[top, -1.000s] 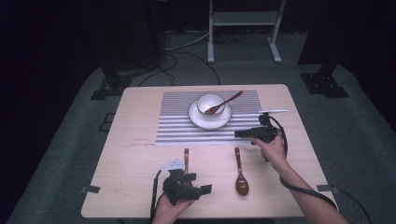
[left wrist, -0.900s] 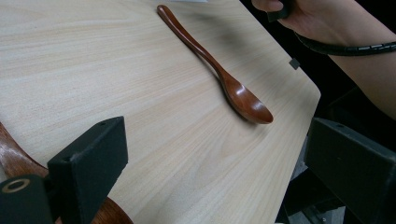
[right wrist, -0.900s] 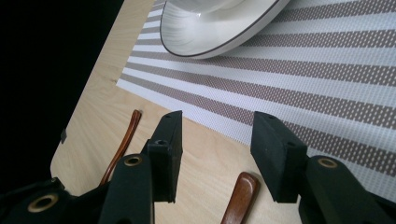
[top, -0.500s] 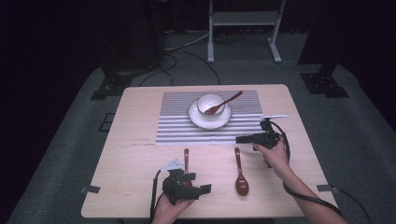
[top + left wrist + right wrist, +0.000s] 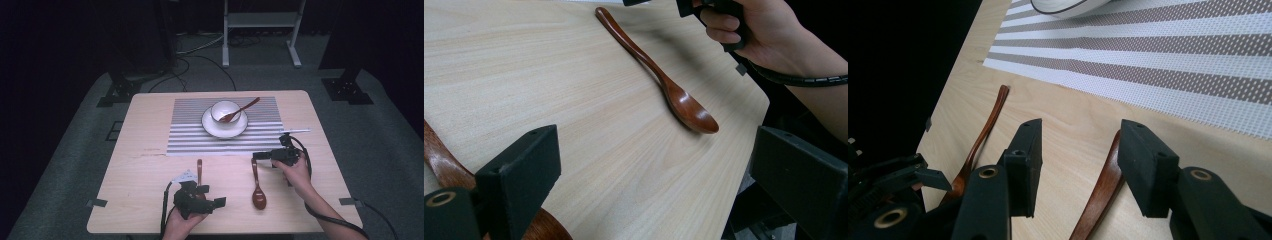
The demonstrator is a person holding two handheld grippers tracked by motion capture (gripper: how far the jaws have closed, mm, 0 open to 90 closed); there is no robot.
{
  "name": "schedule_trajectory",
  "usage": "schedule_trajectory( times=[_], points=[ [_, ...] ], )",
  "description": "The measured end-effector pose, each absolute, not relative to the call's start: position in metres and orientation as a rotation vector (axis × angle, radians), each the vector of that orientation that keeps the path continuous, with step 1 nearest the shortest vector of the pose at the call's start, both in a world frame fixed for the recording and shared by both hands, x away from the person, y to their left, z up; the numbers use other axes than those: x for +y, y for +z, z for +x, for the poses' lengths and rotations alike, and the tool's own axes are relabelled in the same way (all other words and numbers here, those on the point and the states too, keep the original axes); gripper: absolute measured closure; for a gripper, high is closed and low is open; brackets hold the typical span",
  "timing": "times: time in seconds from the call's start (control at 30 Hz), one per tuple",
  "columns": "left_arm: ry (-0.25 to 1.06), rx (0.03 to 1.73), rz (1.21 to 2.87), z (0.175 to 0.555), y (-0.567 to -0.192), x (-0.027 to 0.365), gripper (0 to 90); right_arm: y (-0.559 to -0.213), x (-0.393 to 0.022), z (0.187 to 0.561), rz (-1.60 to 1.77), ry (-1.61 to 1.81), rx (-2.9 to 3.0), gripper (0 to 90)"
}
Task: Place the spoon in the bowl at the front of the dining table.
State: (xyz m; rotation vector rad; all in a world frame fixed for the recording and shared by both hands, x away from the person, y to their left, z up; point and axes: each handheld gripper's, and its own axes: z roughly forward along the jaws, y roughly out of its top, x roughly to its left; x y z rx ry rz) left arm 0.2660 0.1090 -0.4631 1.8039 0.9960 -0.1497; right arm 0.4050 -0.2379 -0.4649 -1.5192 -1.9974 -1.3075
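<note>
High view, spoon: a dark brown glossy wooden spoon [image 5: 257,186] lies flat on the pale wooden counter [image 5: 140,180], bowl end toward the person, handle tip toward the grey-and-white striped mat [image 5: 190,135].
High view, right gripper [image 5: 256,156]: held level just above the handle tip, its jaws pointing to the left.
High view, left gripper [image 5: 220,202]: near the front edge, over a second brown wooden spoon [image 5: 199,170].
High view, table setting: a white bowl on a white saucer [image 5: 224,127] with a third spoon [image 5: 242,109] resting in it.
Left gripper view: jaws wide apart, empty; the glossy spoon [image 5: 659,80] lies beyond, the right hand [image 5: 754,30] behind it.
Right gripper view: jaws apart, straddling the slim handle [image 5: 1105,187] without pressing it.
Handling: probably light, stiff and slick with lacquer; the narrow handle, near its end, looks the best hold, squarely across.
Hard to tell: how far the jaws stand above the counter; the spoon's bowl is cut off below.
</note>
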Motion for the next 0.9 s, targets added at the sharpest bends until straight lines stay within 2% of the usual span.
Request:
schedule_trajectory(
  times=[0.9],
  points=[
    [-0.147, 0.996, 1.807, 0.266, -0.464, 0.109, 5.3, -0.47, -0.239, 0.38, -1.471, -1.327, -1.987, 51.3]
  ],
)
